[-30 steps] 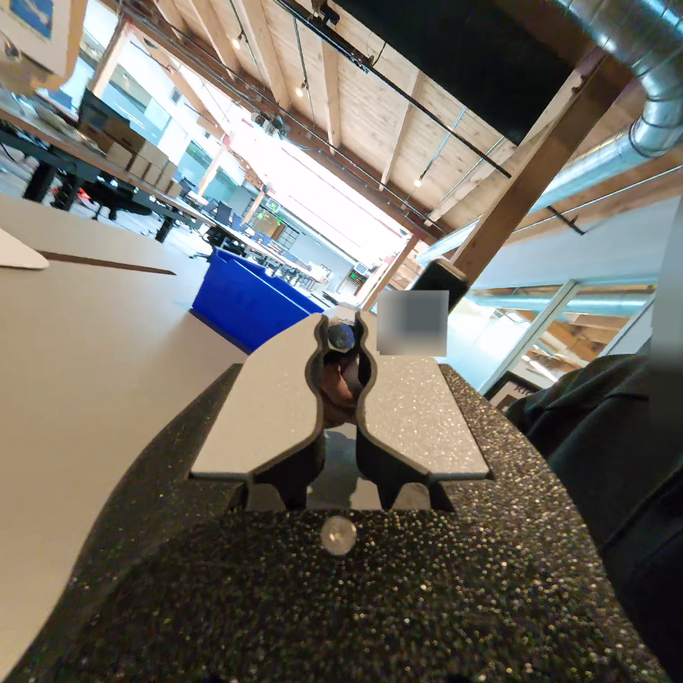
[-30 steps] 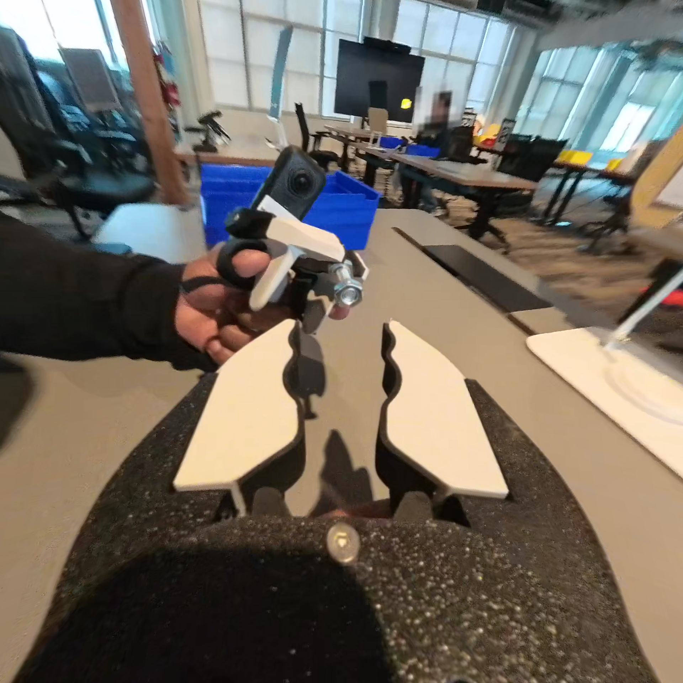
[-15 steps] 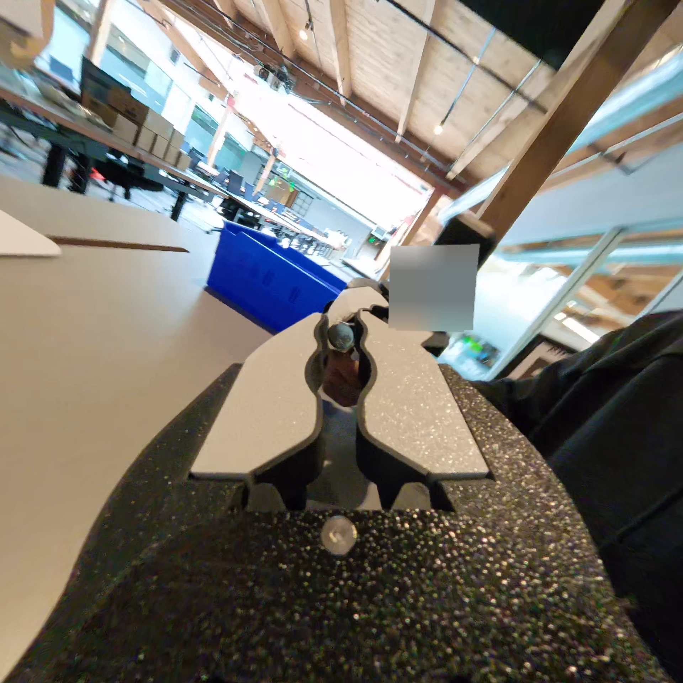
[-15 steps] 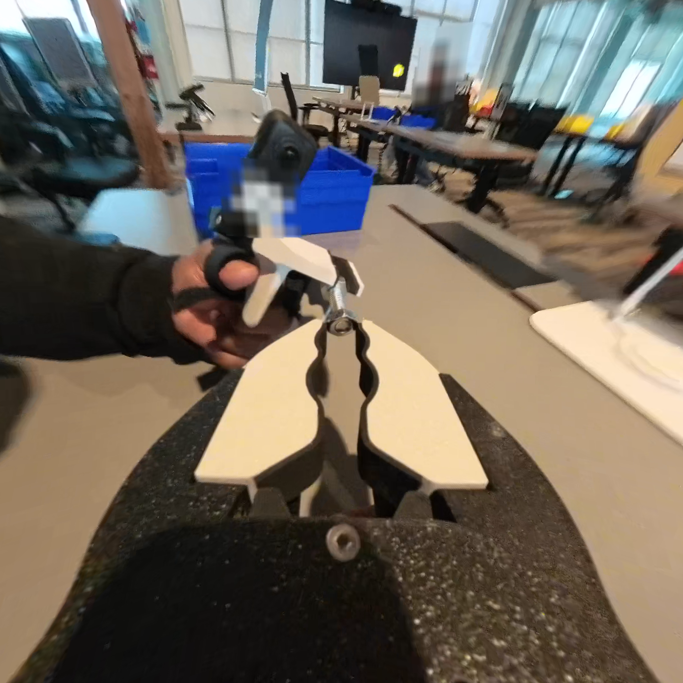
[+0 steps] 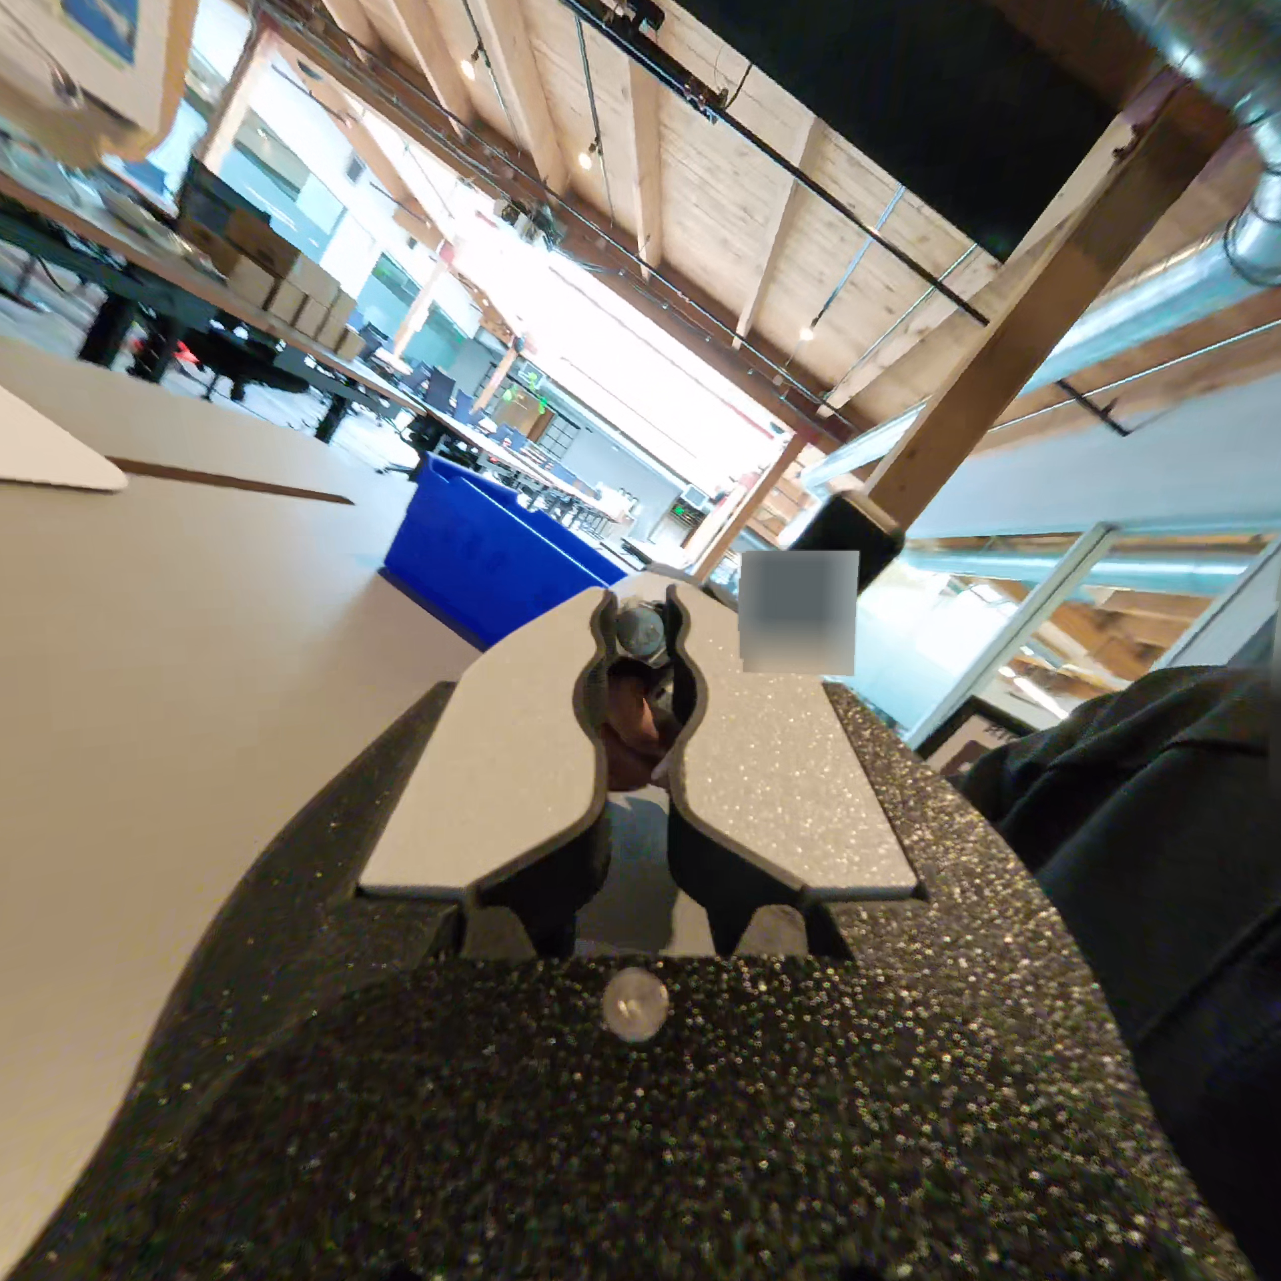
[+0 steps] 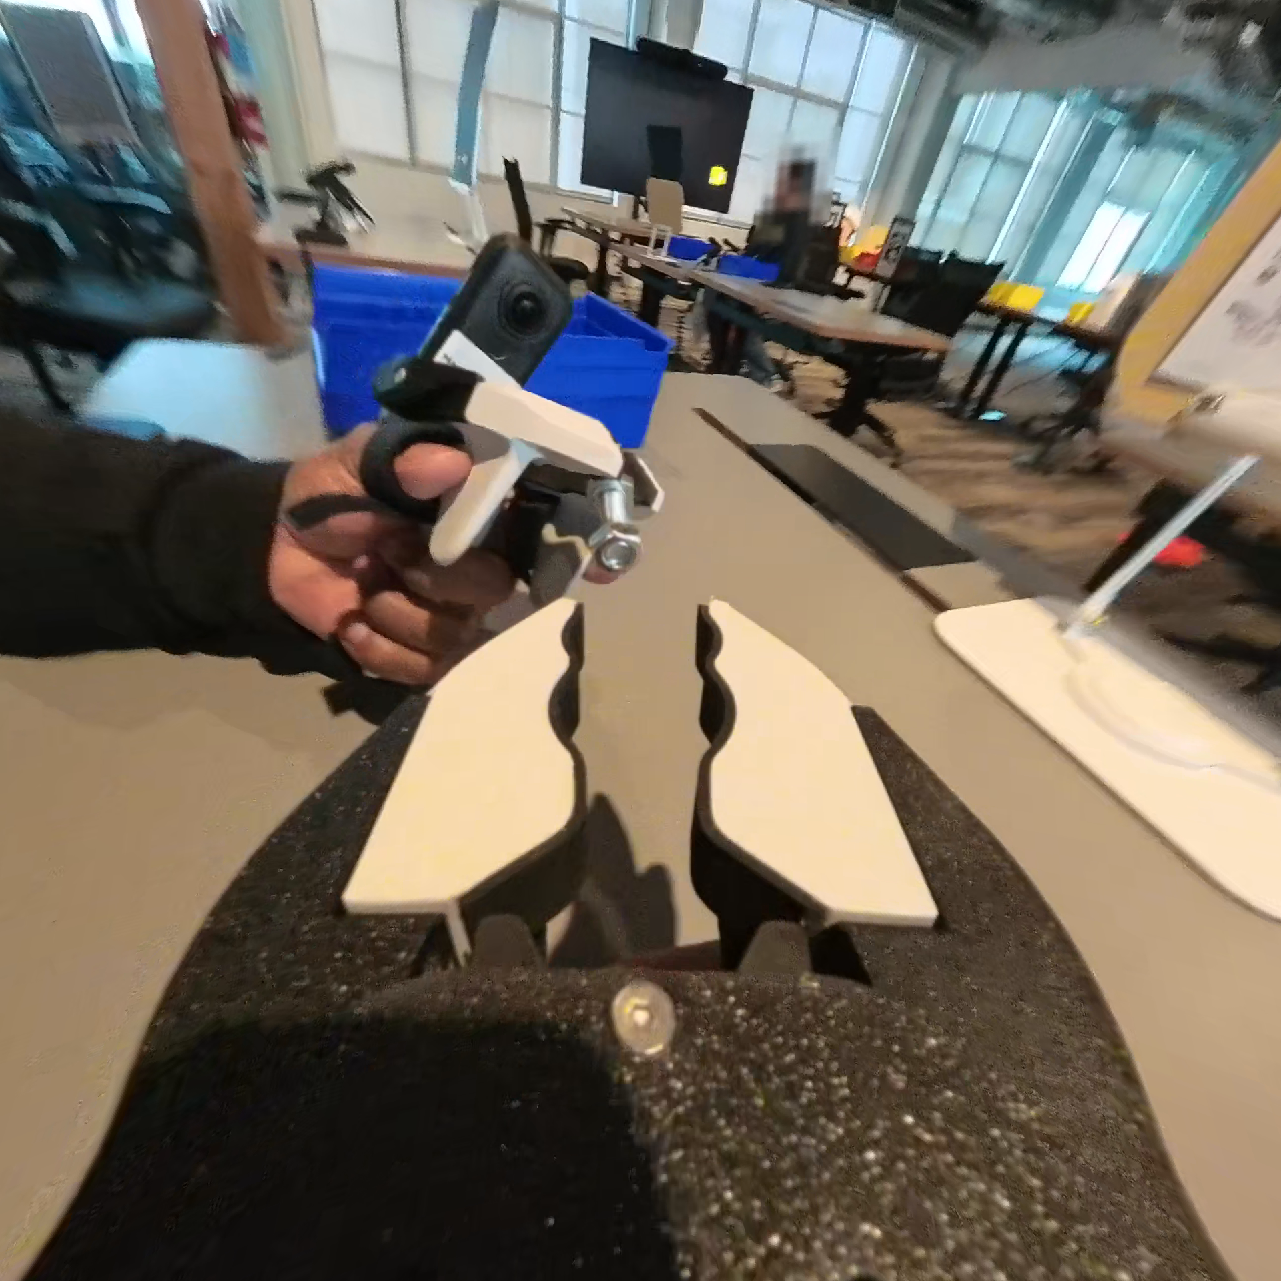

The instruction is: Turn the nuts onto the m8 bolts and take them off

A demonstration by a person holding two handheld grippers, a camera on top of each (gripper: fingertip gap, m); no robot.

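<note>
Left gripper [image 6: 596,527] ahead and left of the right gripper [image 6: 641,617], above the table [image 6: 728,499].

The bolt [image 6: 613,516] sits crosswise between the left gripper's fingertips, the nut [image 6: 613,544] on its near end, just beyond the right gripper's parted tips and apart from them. A bin [image 6: 603,367] stands behind on the table; a flat board [image 6: 1109,728] lies to the right, a thin rod [image 6: 1164,541] rising from it.

- My left wrist camera sits behind my left hand-held gripper [image 5: 641,610], tilted up toward the ceiling beams, low beside the tabletop [image 5: 173,658];
- My right wrist camera looks forward and down over the tabletop, close to my left hand-held gripper;
- Both views share the blue bin [image 5: 485,561] and tabletop.
</note>
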